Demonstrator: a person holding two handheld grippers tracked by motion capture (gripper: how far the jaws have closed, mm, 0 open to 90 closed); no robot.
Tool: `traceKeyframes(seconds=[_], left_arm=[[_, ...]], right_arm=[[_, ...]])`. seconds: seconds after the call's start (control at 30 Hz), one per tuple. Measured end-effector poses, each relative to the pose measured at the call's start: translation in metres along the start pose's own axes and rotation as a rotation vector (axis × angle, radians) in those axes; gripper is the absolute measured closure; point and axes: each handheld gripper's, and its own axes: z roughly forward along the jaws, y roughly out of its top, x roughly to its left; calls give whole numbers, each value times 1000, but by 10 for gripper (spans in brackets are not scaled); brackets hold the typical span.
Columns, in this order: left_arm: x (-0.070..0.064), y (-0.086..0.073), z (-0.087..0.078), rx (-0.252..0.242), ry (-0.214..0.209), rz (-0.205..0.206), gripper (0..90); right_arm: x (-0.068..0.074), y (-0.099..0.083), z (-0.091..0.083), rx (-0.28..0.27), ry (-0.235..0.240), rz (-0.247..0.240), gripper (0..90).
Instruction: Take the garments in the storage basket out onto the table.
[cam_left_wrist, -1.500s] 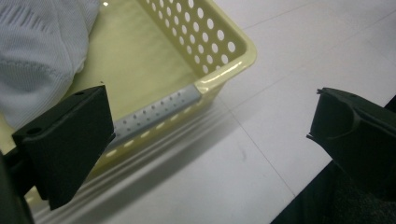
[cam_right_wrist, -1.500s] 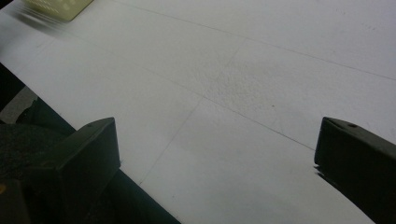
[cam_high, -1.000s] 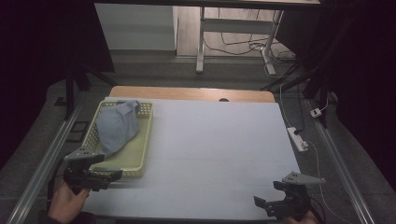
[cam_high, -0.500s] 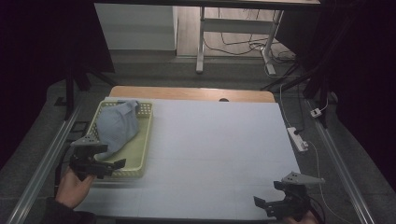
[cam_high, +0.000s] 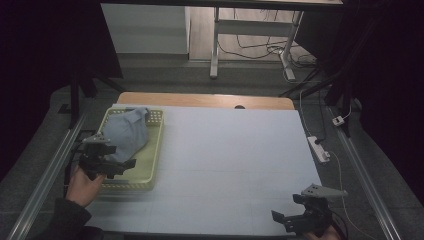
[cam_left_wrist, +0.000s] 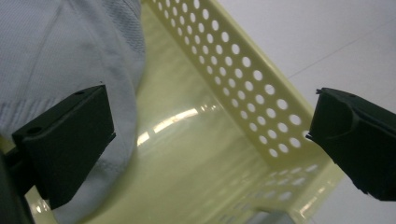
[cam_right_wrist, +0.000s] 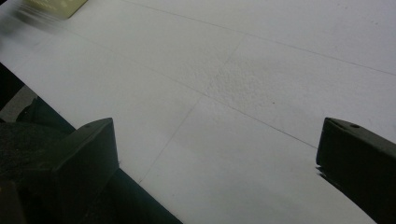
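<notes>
Two grippers are in your hands, and only one of them has moved. Your left gripper (cam_high: 120, 166) has gone forward since a moment ago: it was hanging by the near edge of the yellow basket (cam_high: 156, 150), and now it is over the basket, right beside the blue-grey cloth (cam_high: 129, 134). Its jaws are wide apart. In the left gripper view, one jaw sits just over the edge of the cloth (cam_left_wrist: 60, 70) and the other sits out past the basket wall (cam_left_wrist: 243, 70) with the round holes, so the shiny basket floor shows between them. They are not pinching anything. The cloth is where it was, bunched up in the far part of the basket, at the left side of the white table (cam_high: 235, 150). Your right gripper (cam_high: 285, 220) has stayed put at the near right edge of the table, well apart from the basket. Its jaws are wide apart too, with bare white table (cam_right_wrist: 261, 93) between them.
</notes>
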Motion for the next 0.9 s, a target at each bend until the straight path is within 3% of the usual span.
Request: traceKeyframes(seconds=[0.33, 0.53, 0.9], left_arm=[[26, 17, 10, 4, 18, -26, 3], [38, 29, 17, 15, 43, -19, 4], [76, 48, 28, 14, 81, -81, 7]], right_arm=[[0, 0, 1, 13, 5, -2, 0], [0, 0, 1, 16, 4, -2, 0], [0, 0, 2, 21, 11, -1, 0]])
